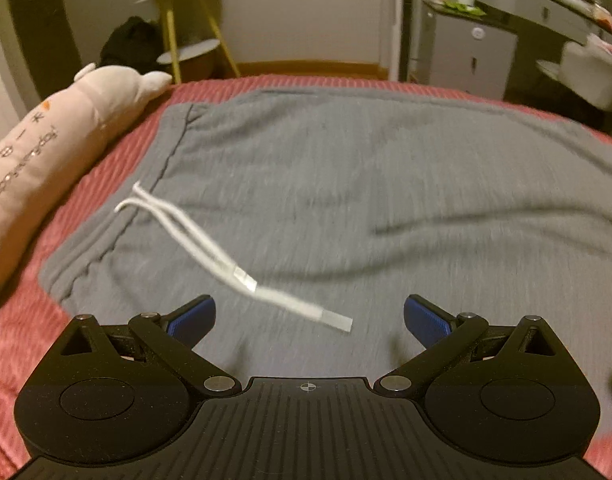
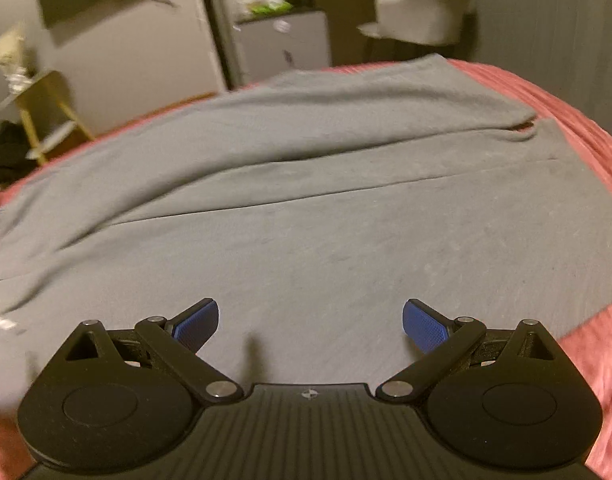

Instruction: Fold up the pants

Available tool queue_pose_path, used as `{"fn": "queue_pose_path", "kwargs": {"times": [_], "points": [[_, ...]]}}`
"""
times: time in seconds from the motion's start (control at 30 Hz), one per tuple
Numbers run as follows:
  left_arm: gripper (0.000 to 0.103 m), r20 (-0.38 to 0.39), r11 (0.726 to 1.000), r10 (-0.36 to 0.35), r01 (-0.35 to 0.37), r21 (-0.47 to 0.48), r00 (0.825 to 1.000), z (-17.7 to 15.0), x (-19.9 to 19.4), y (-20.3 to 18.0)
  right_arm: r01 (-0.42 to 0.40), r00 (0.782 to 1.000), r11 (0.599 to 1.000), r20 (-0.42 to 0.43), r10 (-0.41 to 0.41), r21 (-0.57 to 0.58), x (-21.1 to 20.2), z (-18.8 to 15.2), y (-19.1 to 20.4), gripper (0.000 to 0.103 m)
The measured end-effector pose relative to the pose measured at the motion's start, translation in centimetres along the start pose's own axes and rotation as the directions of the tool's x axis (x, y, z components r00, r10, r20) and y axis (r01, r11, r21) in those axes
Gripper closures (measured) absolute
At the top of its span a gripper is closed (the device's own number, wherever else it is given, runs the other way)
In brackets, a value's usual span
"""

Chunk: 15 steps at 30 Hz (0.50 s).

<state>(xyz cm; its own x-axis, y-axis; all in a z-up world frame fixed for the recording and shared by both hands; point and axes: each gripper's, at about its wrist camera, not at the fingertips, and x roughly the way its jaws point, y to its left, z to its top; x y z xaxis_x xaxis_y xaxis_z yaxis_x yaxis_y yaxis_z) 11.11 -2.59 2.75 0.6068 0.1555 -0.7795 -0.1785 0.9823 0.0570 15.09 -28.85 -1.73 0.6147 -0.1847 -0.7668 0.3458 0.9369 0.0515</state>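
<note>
Grey pants (image 1: 346, 184) spread out flat across the red ribbed bed cover (image 1: 22, 320), soft jersey fabric with a few shallow wrinkles running through it. At the waistband end, a white drawstring (image 1: 210, 248) trails loose over the cloth, its flat tips lying just ahead of the left gripper (image 1: 309, 316), whose blue-padded jaws stand wide apart with nothing between them. Over on the right wrist view, the pants (image 2: 326, 208) show both legs side by side, a long seam line between them, and the cuffs parting slightly at the far end. The right gripper (image 2: 310, 322) hangs above the near leg, jaws spread wide, holding nothing. A pale plush pillow (image 1: 46, 144) lies beside the waistband.
</note>
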Motion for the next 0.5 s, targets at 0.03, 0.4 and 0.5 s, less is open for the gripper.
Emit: {"fn": "queue_pose_path", "kwargs": {"times": [0.03, 0.4, 0.5], "points": [[0.000, 0.000, 1.000, -0.002, 0.002, -0.025, 1.000, 0.9, 0.7, -0.2, 0.027, 1.000, 1.000, -0.016, -0.027, -0.003, 1.1, 0.1, -0.4, 0.004], [0.000, 0.243, 0.984, 0.114, -0.075, -0.163, 0.963, 1.5, 7.4, 2.3, -0.047, 0.992, 0.998, -0.117, 0.050, 0.030, 5.4, 0.1, -3.6, 0.004], [0.000, 0.345, 0.978, 0.179, -0.127, -0.167, 0.922, 1.7, 8.6, 3.3, -0.062, 0.980, 0.998, -0.187, 0.066, 0.028, 5.2, 4.3, -3.4, 0.004]]}}
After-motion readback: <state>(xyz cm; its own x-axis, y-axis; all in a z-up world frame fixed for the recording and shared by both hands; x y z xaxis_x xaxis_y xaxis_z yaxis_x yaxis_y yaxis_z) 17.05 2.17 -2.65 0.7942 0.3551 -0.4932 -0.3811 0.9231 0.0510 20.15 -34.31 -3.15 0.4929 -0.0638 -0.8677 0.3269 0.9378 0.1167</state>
